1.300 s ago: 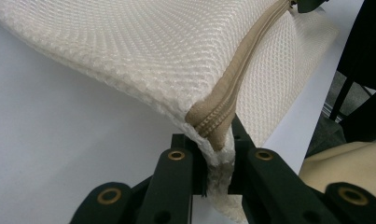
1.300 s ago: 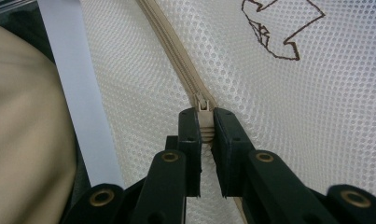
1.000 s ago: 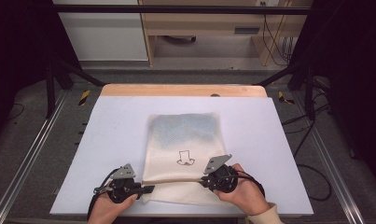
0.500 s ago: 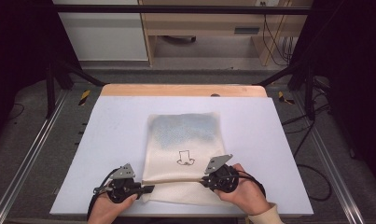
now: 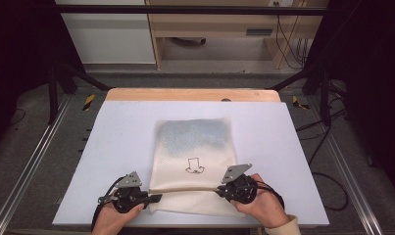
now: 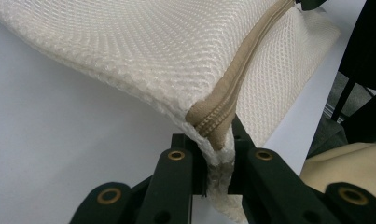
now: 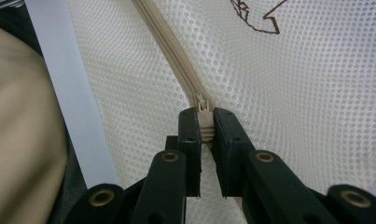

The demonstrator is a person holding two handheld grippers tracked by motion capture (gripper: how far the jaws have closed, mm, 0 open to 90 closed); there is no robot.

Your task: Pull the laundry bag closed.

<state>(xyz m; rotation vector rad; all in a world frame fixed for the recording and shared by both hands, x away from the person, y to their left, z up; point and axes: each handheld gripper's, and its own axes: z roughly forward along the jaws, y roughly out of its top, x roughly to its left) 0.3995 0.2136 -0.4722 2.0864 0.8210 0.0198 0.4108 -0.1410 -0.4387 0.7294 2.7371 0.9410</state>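
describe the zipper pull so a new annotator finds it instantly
On the white table lies a cream mesh bag. A tan zipper crosses its near end; the zipper pull is the small tan tab at its right end, pinched in the right gripper jaws.

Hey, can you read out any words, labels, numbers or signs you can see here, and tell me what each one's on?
No readable words, brand names or numbers.
The mesh bag bears a small dark outline drawing, a picture and not lettering; the right gripper view shows part of it as stitched lines.
Yellow-and-black hazard stripes mark the floor on both sides of the table, with no text on them.
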